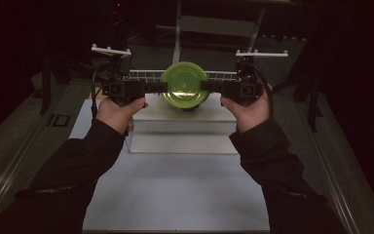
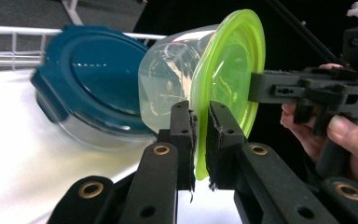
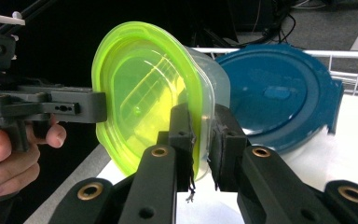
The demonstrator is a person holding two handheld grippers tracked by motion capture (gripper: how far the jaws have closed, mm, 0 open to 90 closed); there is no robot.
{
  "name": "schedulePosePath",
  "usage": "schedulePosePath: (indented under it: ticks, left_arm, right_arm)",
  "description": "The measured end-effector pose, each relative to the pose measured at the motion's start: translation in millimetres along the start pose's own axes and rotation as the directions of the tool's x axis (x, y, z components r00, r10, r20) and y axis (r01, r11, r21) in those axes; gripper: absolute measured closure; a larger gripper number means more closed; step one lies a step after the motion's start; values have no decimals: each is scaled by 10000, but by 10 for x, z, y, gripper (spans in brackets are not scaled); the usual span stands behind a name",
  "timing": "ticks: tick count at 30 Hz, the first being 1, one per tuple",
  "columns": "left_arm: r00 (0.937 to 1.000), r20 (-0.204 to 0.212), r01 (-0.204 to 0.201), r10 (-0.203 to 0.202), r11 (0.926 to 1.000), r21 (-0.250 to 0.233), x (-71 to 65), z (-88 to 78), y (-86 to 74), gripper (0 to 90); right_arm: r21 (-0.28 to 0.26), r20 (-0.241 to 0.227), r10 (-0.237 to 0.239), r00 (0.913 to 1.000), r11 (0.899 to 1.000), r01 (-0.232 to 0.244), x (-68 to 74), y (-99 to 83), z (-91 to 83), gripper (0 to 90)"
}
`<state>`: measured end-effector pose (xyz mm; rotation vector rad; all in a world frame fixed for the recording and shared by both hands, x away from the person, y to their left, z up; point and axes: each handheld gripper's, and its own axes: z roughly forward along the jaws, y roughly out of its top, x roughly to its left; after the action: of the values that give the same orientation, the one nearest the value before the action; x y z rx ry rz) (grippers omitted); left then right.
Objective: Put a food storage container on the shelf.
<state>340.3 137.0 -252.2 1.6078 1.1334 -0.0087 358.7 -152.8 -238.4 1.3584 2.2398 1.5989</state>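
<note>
Item: clear container with a yellow-green lid (image 1: 185, 85), held up off the white table (image 1: 175, 195) over its far middle, above a raised white block (image 1: 182, 124). Left gripper (image 1: 158, 87) has its fingers (image 2: 184, 135) narrowed onto the lid's left rim; right gripper (image 1: 209, 87) pinches the right rim (fingers (image 3: 182, 135) clamped likewise). Just behind it: a second container under a dark blue lid (image 2: 93, 74), resting on the white surface, and a white wire rack (image 1: 143, 74) along the far edge.
</note>
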Motion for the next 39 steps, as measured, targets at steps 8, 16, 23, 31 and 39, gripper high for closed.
schedulePosePath:
  ticks: [8, 16, 23, 31, 39]
  left_arm:
    - [9994, -156, 313, -307, 9989, 351, 134, 128, 184, 810]
    - [9971, -107, 758, -753, 9953, 601, 299, 274, 279, 802]
    - [9960, -172, 889, -880, 9940, 635, 345, 328, 319, 795]
    - [9942, 120, 1059, -1066, 9931, 505, 385, 346, 327, 766]
    - [9947, 73, 1019, -1023, 9940, 406, 362, 381, 369, 717]
  right_arm:
    - [302, 222, 513, 9984, 9982, -520, -149, 168, 168, 800]
    - [484, 601, 710, 9957, 9961, -740, -222, 246, 267, 800]
    - [535, 812, 686, 9943, 9959, -731, -253, 286, 314, 797]
    - [705, 878, 933, 9918, 9925, -997, -268, 344, 332, 791]
    - [498, 906, 1193, 9887, 9910, -1241, -321, 378, 372, 698]
